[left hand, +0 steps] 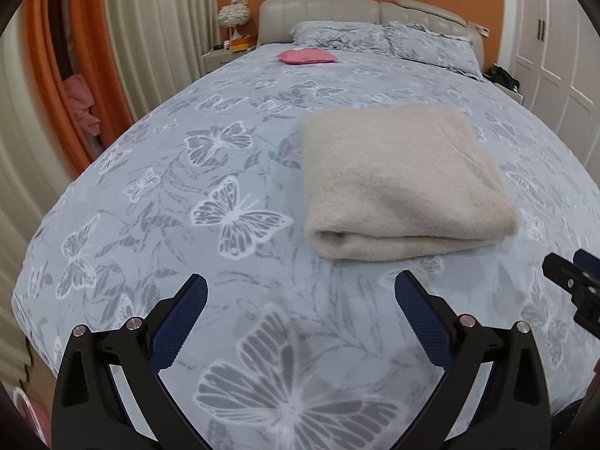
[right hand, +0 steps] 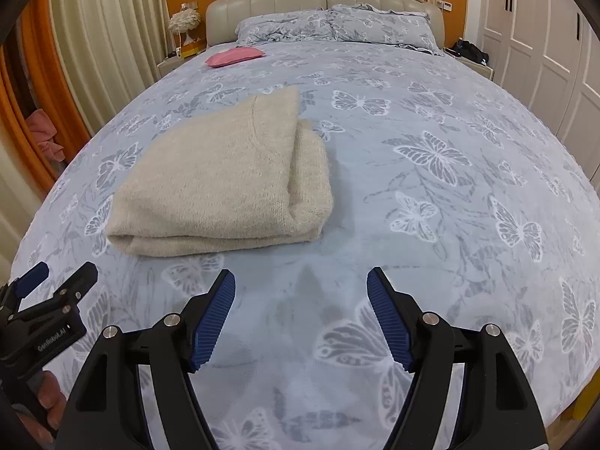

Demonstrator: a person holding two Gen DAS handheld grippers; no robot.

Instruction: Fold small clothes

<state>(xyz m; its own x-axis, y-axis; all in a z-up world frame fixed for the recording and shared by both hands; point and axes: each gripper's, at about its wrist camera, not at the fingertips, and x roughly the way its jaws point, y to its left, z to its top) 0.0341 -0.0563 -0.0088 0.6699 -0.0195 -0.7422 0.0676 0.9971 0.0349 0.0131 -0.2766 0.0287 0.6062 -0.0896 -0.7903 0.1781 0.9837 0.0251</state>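
A beige knitted garment [left hand: 401, 180] lies folded into a thick rectangle on the butterfly bedspread [left hand: 232, 157]. It also shows in the right wrist view [right hand: 221, 183], left of centre. My left gripper [left hand: 302, 285] is open and empty, a little short of the garment's near edge. My right gripper [right hand: 300, 277] is open and empty, below and right of the garment. The right gripper's tip shows at the right edge of the left wrist view [left hand: 573, 281]. The left gripper shows at the lower left of the right wrist view [right hand: 48, 292].
A pink folded item [left hand: 305, 56] lies near the pillows [left hand: 378, 37] at the headboard [right hand: 322, 0]. Curtains [left hand: 157, 18] hang on the left, with a nightstand and lamp [left hand: 234, 18]. White wardrobe doors [right hand: 543, 45] stand on the right.
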